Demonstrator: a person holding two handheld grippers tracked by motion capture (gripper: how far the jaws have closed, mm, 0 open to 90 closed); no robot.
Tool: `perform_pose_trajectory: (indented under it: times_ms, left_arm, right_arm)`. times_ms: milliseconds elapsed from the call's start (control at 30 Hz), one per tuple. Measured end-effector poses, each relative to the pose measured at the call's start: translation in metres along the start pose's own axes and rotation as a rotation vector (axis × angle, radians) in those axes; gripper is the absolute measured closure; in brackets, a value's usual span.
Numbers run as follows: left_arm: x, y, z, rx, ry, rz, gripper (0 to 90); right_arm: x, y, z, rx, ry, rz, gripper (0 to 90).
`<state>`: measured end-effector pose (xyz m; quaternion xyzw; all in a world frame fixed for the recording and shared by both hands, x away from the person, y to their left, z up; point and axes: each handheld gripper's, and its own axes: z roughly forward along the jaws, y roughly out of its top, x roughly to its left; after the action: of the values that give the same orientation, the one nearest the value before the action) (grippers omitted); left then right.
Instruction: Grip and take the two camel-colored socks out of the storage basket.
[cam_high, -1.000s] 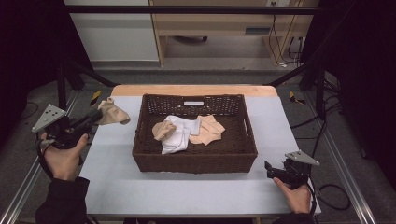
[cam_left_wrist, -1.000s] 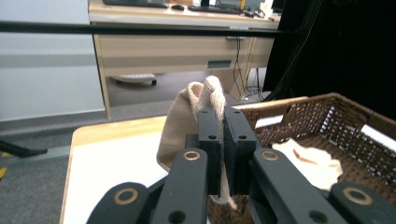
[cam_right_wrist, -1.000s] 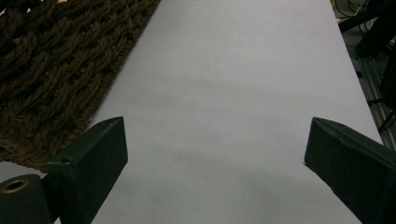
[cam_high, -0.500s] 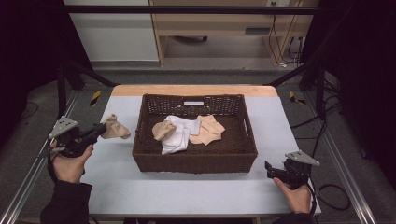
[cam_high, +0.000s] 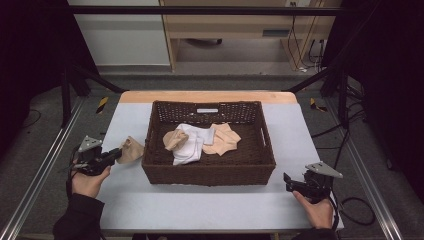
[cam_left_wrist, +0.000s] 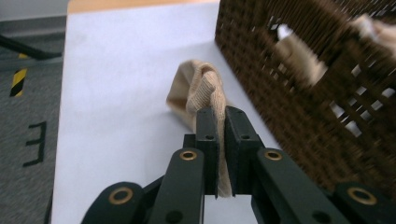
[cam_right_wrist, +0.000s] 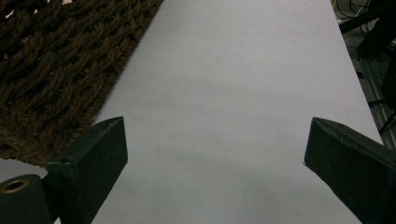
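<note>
A dark wicker basket (cam_high: 207, 167) stands mid-table, holding a white cloth (cam_high: 190, 142) and two beige socks (cam_high: 222, 140). Left of it, my left gripper (cam_high: 116, 154) is shut on a beige sock (cam_high: 131, 150) that rests on the white table. In the left gripper view the beige sock (cam_left_wrist: 198, 93) is pinched between the jaws of my left gripper (cam_left_wrist: 219, 116), close beside the basket wall (cam_left_wrist: 299, 93). My right gripper (cam_high: 287, 181) sits low at the table's front right, open and holding nothing. The right gripper view has the wide-apart jaws over bare table, the basket corner (cam_right_wrist: 56, 60) at the left.
Metal frame rails (cam_high: 40, 175) run along both table sides. A wooden strip (cam_high: 207, 96) edges the far side of the table. Cables (cam_high: 350, 200) lie on the floor at the right. A black and yellow floor marker (cam_high: 101, 104) sits beyond the table's left corner.
My left gripper has carried the beige sock from the far left corner back toward the person and down beside the basket's left wall. The right gripper has stayed put.
</note>
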<state>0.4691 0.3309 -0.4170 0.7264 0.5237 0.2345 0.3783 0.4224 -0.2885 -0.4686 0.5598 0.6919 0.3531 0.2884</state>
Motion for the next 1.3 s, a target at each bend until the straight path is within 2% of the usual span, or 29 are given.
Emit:
perform_pose_trajectory:
  times_ms: [100,200,367,400,433,467,500,533,567,667,733,833,1000,1133,1167,1200,1300]
  left_arm:
    - [0.001,-0.004,0.004,0.024,0.007,0.0,80.0]
    - [0.003,-0.009,0.011,0.075,0.014,-0.007,72.9]
    - [0.003,-0.009,0.01,0.065,0.032,-0.015,58.0]
    - [0.003,-0.006,0.007,0.039,0.042,-0.022,55.3]
    - [0.003,-0.006,0.007,0.039,0.042,-0.022,54.1]
    - [0.002,-0.003,0.002,0.009,0.045,-0.026,53.0]
    - [0.002,-0.003,0.002,0.009,0.045,-0.026,52.3]
    - [0.0,0.002,-0.003,-0.024,0.04,-0.03,52.1]
    - [0.0,0.002,-0.003,-0.024,0.04,-0.03,51.9]
    - [-0.007,0.011,-0.013,-0.072,0.021,-0.023,51.6]
    - [-0.016,0.02,-0.019,-0.115,0.001,-0.015,51.3]
    - [-0.022,0.025,-0.022,-0.134,-0.011,-0.005,51.3]
    - [-0.043,0.043,-0.026,-0.188,-0.068,0.009,51.8]
    - [-0.056,0.055,-0.028,-0.218,-0.085,0.027,53.0]
    - [-0.056,0.055,-0.028,-0.218,-0.085,0.027,53.5]
    - [-0.063,0.062,-0.027,-0.225,-0.091,0.036,53.9]
    - [-0.071,0.07,-0.025,-0.226,-0.095,0.055,54.8]
  right_arm:
    - [0.0,0.0,0.0,-0.001,-0.001,0.0,6.3]
    - [0.0,0.0,0.0,-0.002,-0.002,0.001,6.3]
    - [0.0,0.0,0.0,-0.003,-0.003,-0.001,6.3]
    - [0.0,0.0,-0.001,-0.004,-0.003,-0.001,6.3]
    - [0.0,0.0,-0.001,-0.004,-0.004,-0.001,6.3]
    - [0.0,0.0,0.0,-0.004,-0.004,-0.001,6.3]
    - [0.0,0.0,0.0,-0.003,-0.004,0.001,6.3]
    - [0.0,0.0,0.0,-0.004,-0.005,0.001,6.3]
    - [0.0,0.0,0.0,-0.004,-0.005,0.001,6.3]
    - [0.0,0.0,0.0,-0.004,-0.005,0.001,6.3]
    - [0.0,0.0,0.0,-0.004,-0.005,0.002,6.3]
    - [0.0,0.0,0.0,-0.005,-0.005,0.001,6.3]
    - [0.0,0.0,0.0,-0.003,-0.008,0.002,6.3]
    - [0.0,0.0,0.0,-0.003,-0.008,0.002,6.3]
    - [0.0,0.0,0.0,-0.003,-0.008,0.002,6.3]
    - [0.0,0.0,0.001,-0.002,-0.008,0.002,6.3]
    - [-0.001,0.0,0.001,-0.001,-0.01,0.001,6.3]
